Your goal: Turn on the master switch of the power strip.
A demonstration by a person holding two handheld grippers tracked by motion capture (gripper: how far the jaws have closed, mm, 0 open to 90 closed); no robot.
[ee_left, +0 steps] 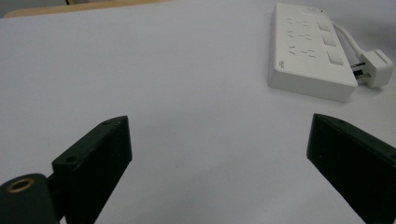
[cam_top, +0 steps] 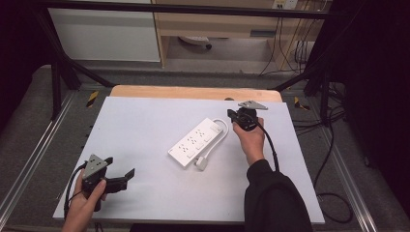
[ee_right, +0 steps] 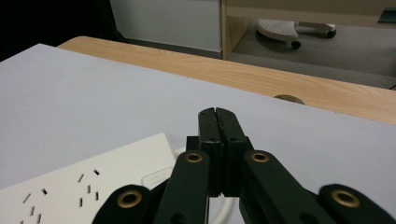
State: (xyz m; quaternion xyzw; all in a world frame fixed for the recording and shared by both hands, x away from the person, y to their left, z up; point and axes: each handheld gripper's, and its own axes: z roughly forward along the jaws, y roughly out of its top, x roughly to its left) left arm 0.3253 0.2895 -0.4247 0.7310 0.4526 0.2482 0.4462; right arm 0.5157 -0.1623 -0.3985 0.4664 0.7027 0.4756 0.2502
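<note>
Right hand-held gripper [cam_top: 233, 115] clenched empty, just beside power strip [cam_top: 198, 141] far end.

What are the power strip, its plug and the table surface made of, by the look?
White rectangular power strip: looks like moulded plastic, smooth semi-matte, with soft rounded edges and crisp socket slots.
White plug on its short white cable: likely the same plastic; the cable sheath looks rubbery or PVC.
Pale grey table sheet: uniform matte, possibly laminate or board; the light wooden tabletop edge under it shows grain.
</note>
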